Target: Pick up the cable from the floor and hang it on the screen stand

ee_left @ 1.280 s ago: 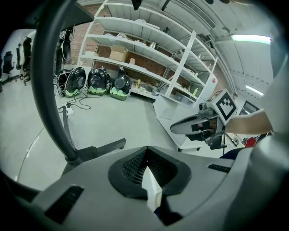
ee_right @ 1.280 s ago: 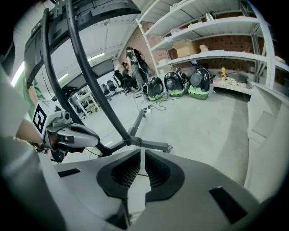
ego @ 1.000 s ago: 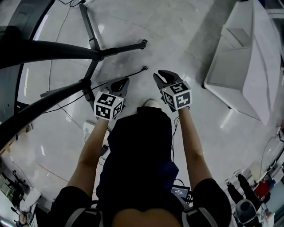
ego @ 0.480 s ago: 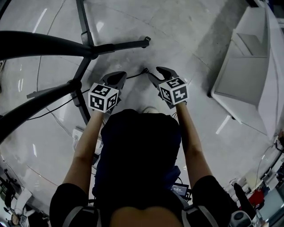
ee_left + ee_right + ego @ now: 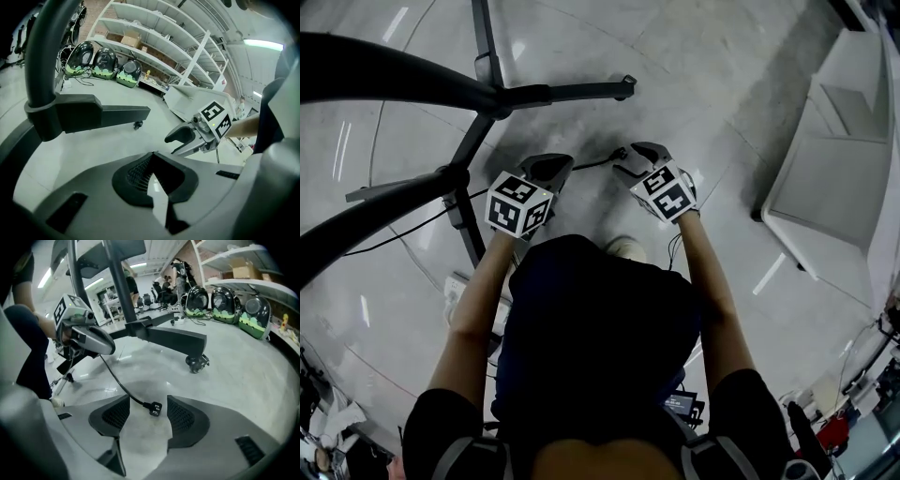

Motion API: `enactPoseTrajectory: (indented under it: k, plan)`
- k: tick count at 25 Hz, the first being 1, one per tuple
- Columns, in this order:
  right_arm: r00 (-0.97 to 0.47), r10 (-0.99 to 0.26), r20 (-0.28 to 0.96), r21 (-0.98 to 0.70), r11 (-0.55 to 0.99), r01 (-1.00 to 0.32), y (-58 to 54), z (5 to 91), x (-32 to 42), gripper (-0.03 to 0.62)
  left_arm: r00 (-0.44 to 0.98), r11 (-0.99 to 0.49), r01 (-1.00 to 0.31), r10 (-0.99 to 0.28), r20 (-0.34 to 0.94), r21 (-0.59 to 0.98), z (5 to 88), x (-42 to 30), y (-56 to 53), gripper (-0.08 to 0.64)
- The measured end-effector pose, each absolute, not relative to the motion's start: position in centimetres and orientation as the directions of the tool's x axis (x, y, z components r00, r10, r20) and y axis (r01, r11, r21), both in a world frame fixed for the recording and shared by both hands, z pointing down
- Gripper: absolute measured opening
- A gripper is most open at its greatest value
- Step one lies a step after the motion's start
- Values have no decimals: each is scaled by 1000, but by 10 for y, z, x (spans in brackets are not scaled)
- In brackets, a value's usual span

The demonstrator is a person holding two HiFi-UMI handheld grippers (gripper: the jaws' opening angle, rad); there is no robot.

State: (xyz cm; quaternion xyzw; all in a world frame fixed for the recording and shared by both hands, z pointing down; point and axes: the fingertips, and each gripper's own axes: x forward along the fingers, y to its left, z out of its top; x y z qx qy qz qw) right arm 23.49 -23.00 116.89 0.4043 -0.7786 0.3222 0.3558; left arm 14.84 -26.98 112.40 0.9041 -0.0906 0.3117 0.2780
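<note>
head view: the cable [image 5: 598,159] lies on the pale floor [image 5: 722,84] at upper centre. it is a thin black line ending in a plug [image 5: 622,151] just off the tip of the right gripper [image 5: 639,155]. it looks light and limp and would likely slide on the polished floor. the moulded plug is its stiff part and probably the surest place to grip. the left gripper [image 5: 548,169] sits just left of the plug. the screen stand [image 5: 553,92] spreads its black legs across the upper left, close enough to crowd a reach. a white cabinet [image 5: 834,159] stands well apart at the right.

left gripper view: its jaws are together, with only a sliver of floor showing and no cable between them. a stand leg [image 5: 108,115] crosses the left middle, with shelving [image 5: 154,33] behind.

right gripper view: the jaws stand wide, having just been opening. the plug [image 5: 155,407] lies on the floor between the pads, untouched. the cable runs up and left and vanishes under the left gripper; whether that gripper touches it i cannot tell. a caster [image 5: 197,363] on the stand leg sits beyond the plug, near but apart from it.
</note>
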Motion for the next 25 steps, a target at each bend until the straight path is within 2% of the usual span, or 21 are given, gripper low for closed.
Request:
enactPoseTrajectory:
  k: [9,22,25]
  plan:
    - [-384,-315,868,-88,663,-743,-230,1216,231,250,790,-846,-297,42,611,442,1149,152,-261,8]
    - [-387,-279,879,-87,704,-705,-233,1233,224,249,795,-827,-318,34,606,463,1164,146,-261,6]
    - [-378,-273,885,-84,703,-706,-233,1233,223,216,796,-821,-327,27,604,468,1164,147,-262,8]
